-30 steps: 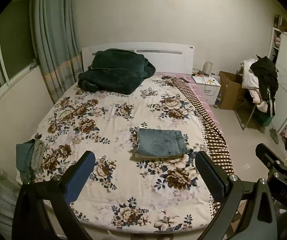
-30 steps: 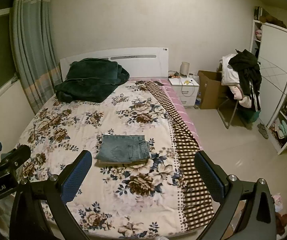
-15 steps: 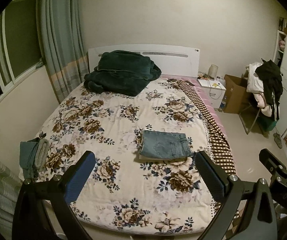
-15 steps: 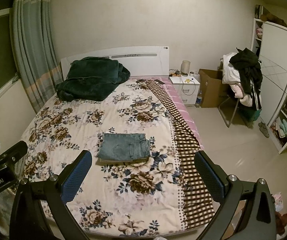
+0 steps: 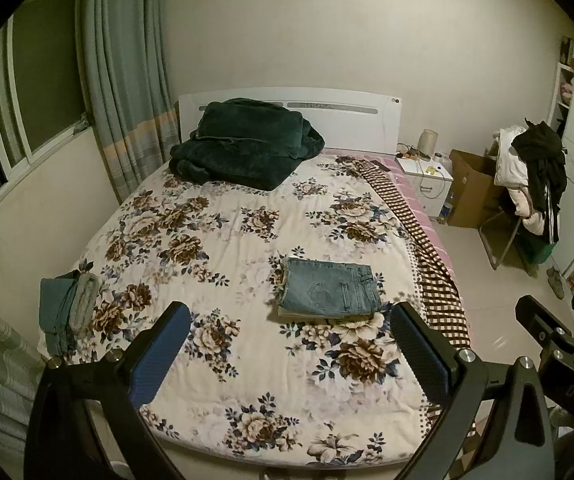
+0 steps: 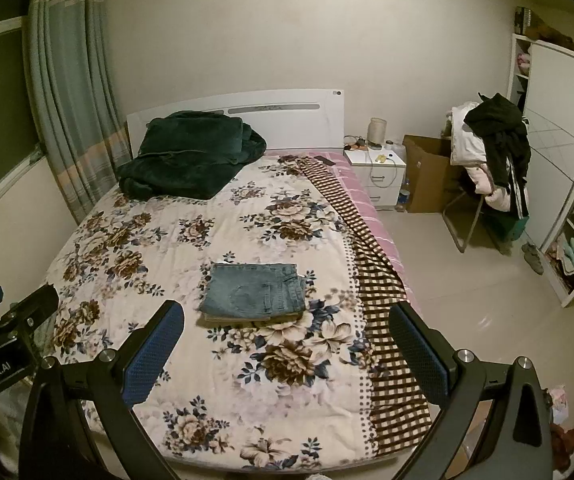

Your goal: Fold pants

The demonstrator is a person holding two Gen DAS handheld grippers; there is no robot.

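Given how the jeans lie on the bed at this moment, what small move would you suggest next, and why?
Probably bring the left gripper toward the unfolded garments at the bed's left edge. The jeans already lie folded square on the floral quilt, and both grippers, right one included, are open and empty.

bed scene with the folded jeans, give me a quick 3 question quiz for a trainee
1. True or false: the folded blue denim jeans lie on the floral quilt of the bed, held by neither gripper.
2. Multiple choice: what sits at the head of the bed? A) dark green plush blanket B) brown cardboard box C) white nightstand
3. Fill in: both the left gripper and the right gripper have their jaws ____.

Key: 1 true. 2 A. 3 open, with nothing between them.
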